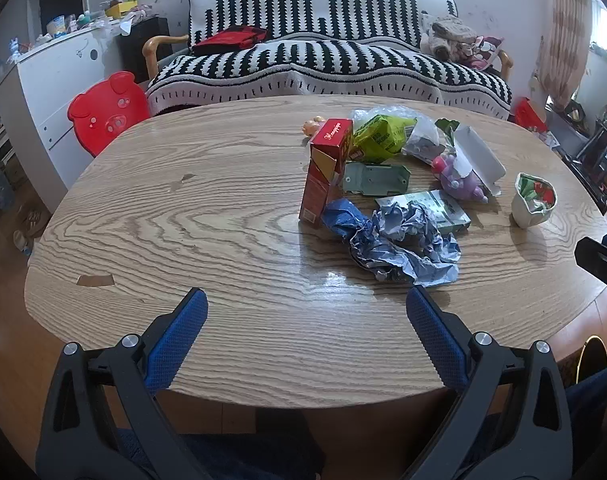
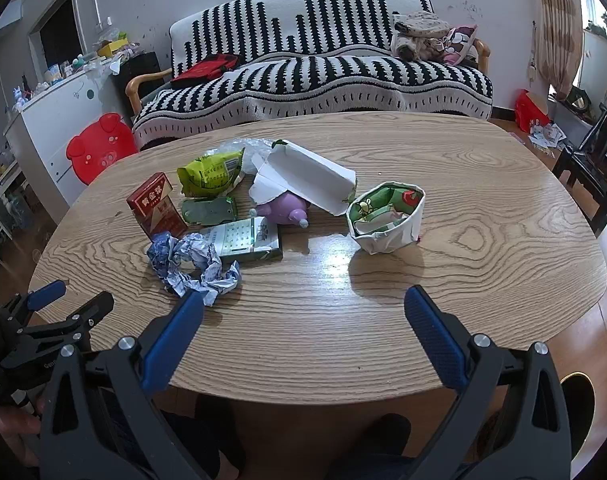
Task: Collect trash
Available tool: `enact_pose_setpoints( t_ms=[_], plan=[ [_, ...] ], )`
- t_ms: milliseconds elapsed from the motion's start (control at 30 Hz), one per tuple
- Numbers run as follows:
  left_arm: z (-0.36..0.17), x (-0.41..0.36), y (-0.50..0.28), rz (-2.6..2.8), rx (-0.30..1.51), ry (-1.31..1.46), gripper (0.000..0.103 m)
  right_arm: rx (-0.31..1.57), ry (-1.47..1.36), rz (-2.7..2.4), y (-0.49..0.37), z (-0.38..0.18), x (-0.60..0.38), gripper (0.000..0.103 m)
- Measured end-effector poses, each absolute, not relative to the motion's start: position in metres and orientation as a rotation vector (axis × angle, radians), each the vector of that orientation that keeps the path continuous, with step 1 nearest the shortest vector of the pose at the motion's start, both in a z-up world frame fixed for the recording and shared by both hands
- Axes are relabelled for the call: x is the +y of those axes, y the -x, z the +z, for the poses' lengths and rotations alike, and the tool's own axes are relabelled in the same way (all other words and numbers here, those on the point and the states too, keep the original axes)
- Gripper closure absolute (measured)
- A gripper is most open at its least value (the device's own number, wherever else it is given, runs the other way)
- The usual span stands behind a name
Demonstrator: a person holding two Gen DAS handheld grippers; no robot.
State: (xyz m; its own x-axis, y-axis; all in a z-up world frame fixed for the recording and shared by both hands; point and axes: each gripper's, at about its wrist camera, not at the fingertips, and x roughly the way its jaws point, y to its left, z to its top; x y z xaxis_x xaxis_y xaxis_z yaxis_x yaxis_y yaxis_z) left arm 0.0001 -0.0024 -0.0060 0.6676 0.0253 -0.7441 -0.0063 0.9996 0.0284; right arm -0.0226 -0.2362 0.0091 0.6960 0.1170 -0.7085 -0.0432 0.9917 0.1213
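Trash lies on the oval wooden table: crumpled blue-white paper, a red carton, a yellow-green wrapper, a flat green piece, a green-white box, an open white carton over a purple pig toy. A small fabric bin stands at the right. My left gripper is open and empty near the front edge. My right gripper is open and empty, short of the bin.
A black-and-white striped sofa stands behind the table. A red pig stool and a white cabinet are at the left. A dark chair is at the right.
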Motion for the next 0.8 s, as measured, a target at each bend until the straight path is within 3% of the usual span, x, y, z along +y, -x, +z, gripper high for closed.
enact_pose_setpoints(
  t_ms=[800],
  plan=[
    [-0.0078, -0.0035, -0.0055, 0.014, 0.866, -0.032, 0.006, 0.805, -0.096, 0.081, 0.022, 0.0054, -0.245, 0.006]
  ],
)
